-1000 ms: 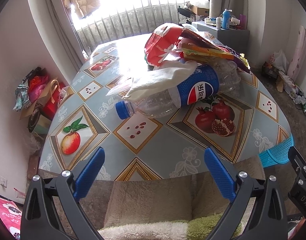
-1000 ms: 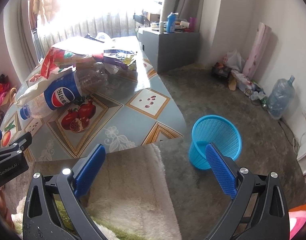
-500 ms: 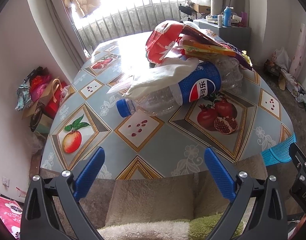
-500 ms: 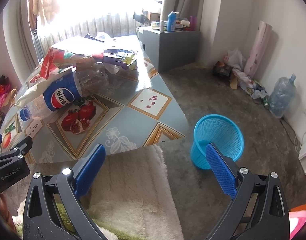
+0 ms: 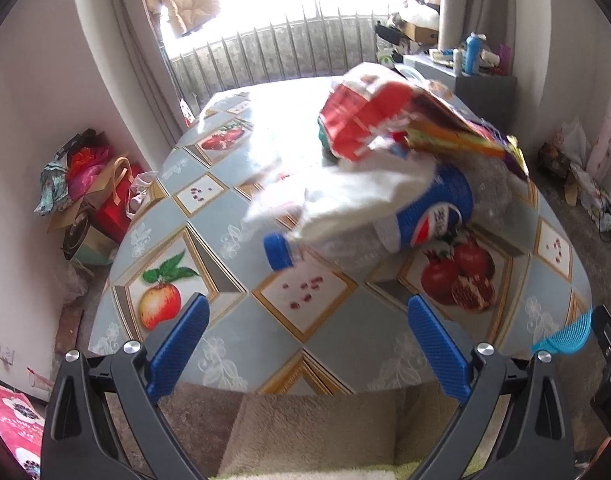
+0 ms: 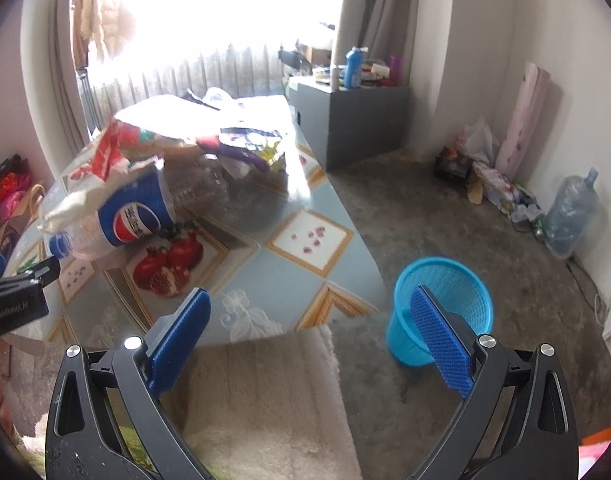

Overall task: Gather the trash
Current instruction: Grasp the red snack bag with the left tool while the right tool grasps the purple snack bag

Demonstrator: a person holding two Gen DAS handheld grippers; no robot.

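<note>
Trash all uncollected: Pepsi bottle (image 5: 389,220), white bag (image 5: 345,196) and snack wrappers (image 5: 385,124) lay piled mid-tabletop (image 5: 233,280). Left gripper (image 5: 305,344) and right gripper (image 6: 309,340) fingers were wide apart, empty. Blue wastebasket (image 6: 457,280) looked empty beside the right edge.

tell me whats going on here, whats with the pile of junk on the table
A person holds a two-finger gripper in each hand to collect trash. Both the left gripper and the right gripper are open and empty, held near the table's edge. The trash is untouched: an empty Pepsi bottle lies on its side on the fruit-print tablecloth, under a white bag and snack wrappers. A blue wastebasket stands on the floor beside the table.
</note>
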